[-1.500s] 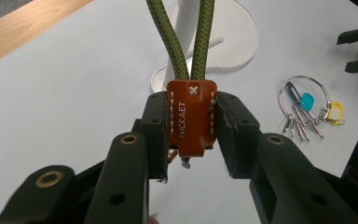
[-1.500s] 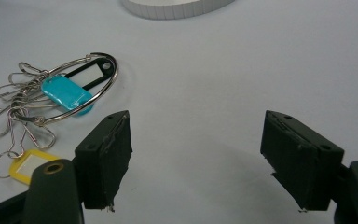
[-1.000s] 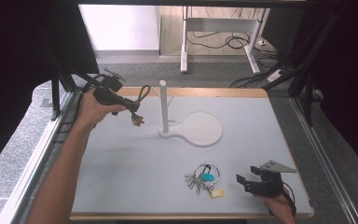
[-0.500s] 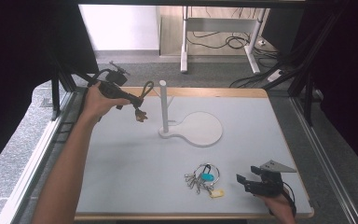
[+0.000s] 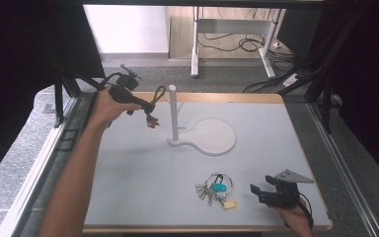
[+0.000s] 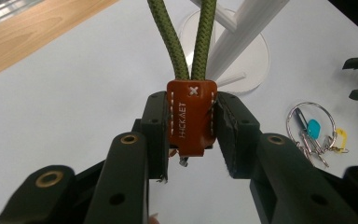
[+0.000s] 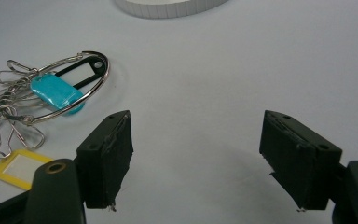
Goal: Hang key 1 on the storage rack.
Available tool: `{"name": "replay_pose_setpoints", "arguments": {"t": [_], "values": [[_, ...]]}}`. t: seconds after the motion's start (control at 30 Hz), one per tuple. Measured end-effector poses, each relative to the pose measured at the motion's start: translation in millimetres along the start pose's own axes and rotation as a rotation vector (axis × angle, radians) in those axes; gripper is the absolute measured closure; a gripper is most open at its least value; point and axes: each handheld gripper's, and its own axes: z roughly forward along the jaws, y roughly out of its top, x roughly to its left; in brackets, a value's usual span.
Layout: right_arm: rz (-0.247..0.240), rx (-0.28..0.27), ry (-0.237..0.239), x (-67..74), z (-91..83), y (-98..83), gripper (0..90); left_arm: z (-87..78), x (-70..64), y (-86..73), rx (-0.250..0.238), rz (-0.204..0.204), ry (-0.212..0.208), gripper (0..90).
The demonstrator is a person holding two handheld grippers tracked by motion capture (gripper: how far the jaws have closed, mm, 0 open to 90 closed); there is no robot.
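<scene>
Left tongs (image 6: 191,135) are clamped on leather tab (image 6: 191,119) of green cord loop (image 5: 154,96), upper left, prob. for hanging on white stand (image 5: 173,113). Right tongs (image 7: 196,158) are held wide open, empty, beside key ring (image 7: 56,93).

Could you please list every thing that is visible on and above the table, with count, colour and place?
rope loop: one, olive green with a brown leather tab, in the left gripper above the far left of the table
stand: one, white post on a round base, table centre
key ring: one, metal, with turquoise and yellow tags, near edge
table: one, light grey top
left gripper: black, shut on the tab
right gripper: black, open, near right corner
</scene>
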Motion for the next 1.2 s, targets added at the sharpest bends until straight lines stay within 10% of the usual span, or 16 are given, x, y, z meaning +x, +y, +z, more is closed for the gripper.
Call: {"name": "replay_pose_setpoints", "arguments": {"t": [1.2], "values": [[-0.013, -0.035, 0.005, 4.0, -6.6, 5.0, 26.4, 36.0, -27.1, -16.0, 0.072, 0.067, 0.031, 59.2]]}}
